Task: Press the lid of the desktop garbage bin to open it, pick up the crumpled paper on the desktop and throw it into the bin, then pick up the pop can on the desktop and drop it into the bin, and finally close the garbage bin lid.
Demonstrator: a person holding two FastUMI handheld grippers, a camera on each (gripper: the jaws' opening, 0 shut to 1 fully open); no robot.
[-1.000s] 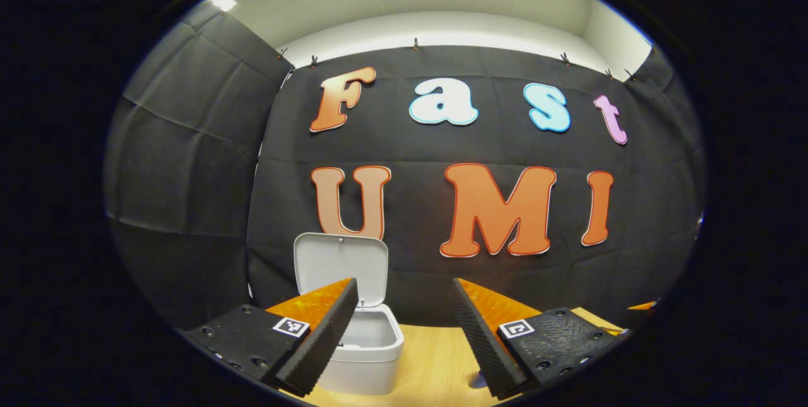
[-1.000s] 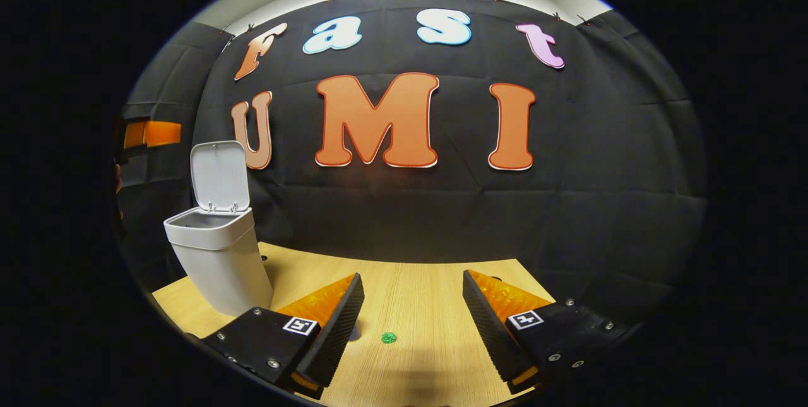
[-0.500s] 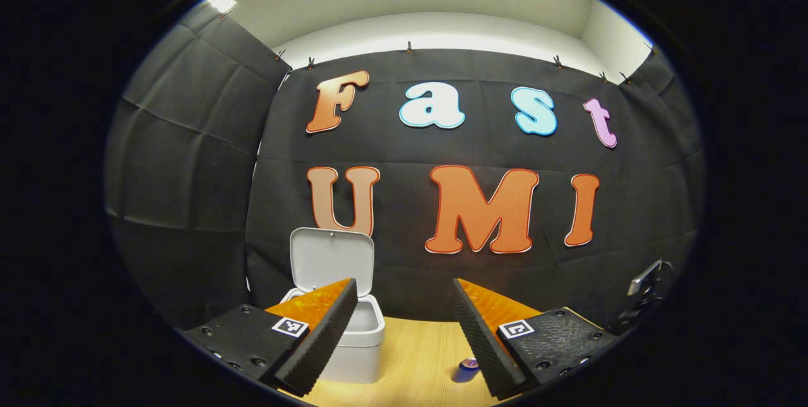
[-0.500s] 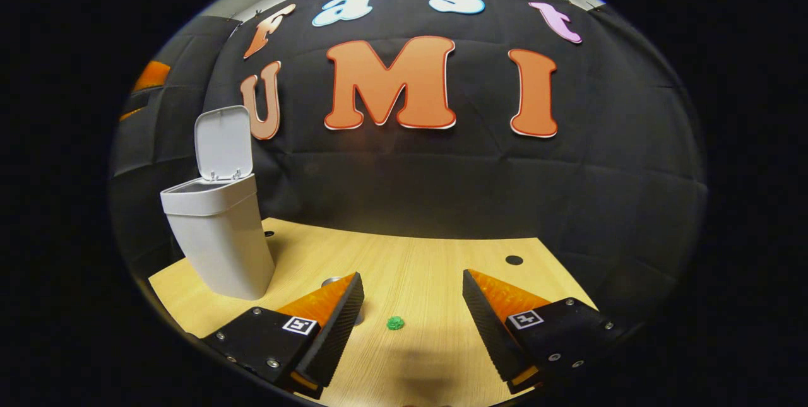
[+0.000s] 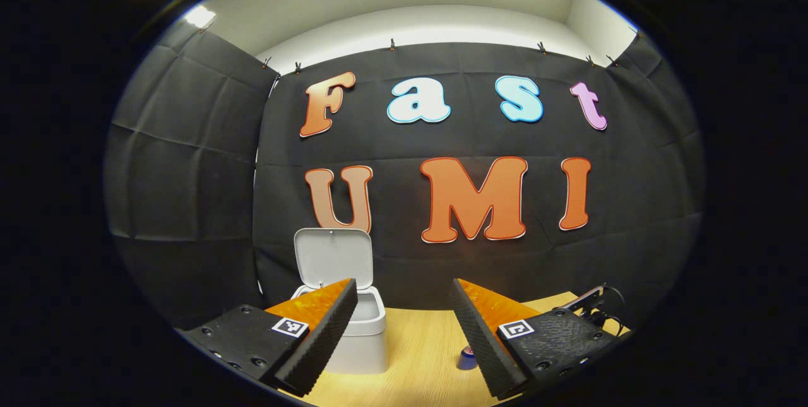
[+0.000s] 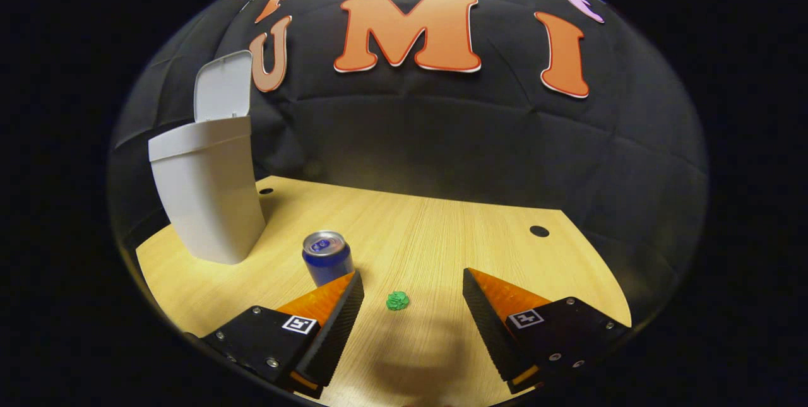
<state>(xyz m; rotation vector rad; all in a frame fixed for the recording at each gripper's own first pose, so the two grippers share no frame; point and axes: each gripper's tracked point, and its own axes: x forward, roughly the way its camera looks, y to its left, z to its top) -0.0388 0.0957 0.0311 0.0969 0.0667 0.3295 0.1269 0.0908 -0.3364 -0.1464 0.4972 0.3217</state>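
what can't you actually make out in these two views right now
- Inside of the garbage bin: right gripper view sits below its rim; in left gripper view the left gripper finger covers part of the opening.
- Pop can: left gripper view, mostly behind a finger.
- Crumpled paper: right gripper view, too small for detail.
- Right gripper: shadow hides the desk beneath.

Each gripper, left gripper and right gripper, carries two wedge-shaped fingers with ribbed inner faces, mounted on textured blocks studded with round screws. A small square black-and-white marker sits on every block.
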